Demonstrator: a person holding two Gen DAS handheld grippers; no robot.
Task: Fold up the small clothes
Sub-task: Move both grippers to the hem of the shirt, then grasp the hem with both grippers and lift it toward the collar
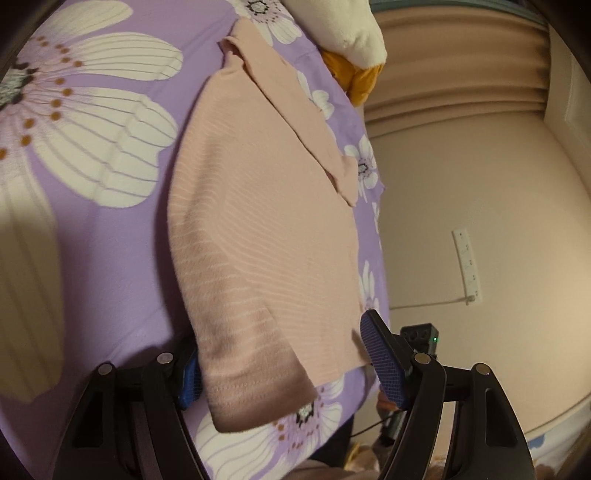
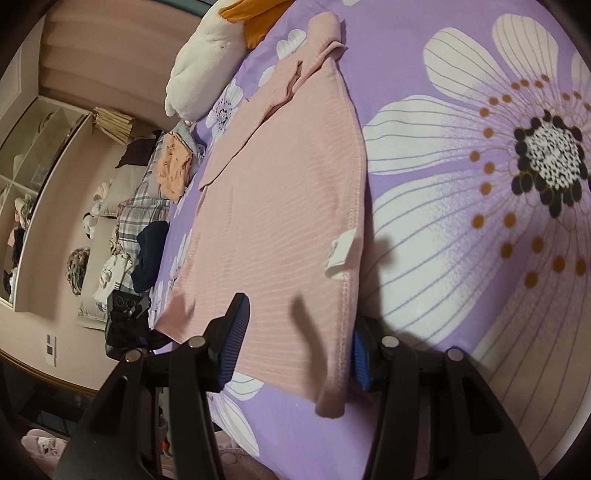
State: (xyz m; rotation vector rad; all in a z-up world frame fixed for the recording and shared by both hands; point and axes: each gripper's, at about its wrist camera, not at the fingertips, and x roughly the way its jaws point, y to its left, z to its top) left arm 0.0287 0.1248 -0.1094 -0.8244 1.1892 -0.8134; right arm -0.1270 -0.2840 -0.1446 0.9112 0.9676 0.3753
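A pink ribbed top (image 1: 266, 221) lies spread flat on a purple bedsheet (image 1: 110, 229) printed with big white flowers. Its collar points to the far end. My left gripper (image 1: 284, 371) stands open around the top's near hem corner. One blue pad (image 1: 188, 380) is half hidden behind the cloth and the other pad (image 1: 382, 365) is just off its edge. In the right wrist view my right gripper (image 2: 295, 352) is open astride the other near corner of the top (image 2: 280, 206), with a white label (image 2: 340, 254) on the side seam close by.
A white and orange plush toy (image 1: 343, 26) (image 2: 199, 74) lies at the far end of the bed. Other clothes (image 2: 173, 166) are piled along the bed's edge by the wall. A power strip (image 1: 467, 266) with a cable is on the wall.
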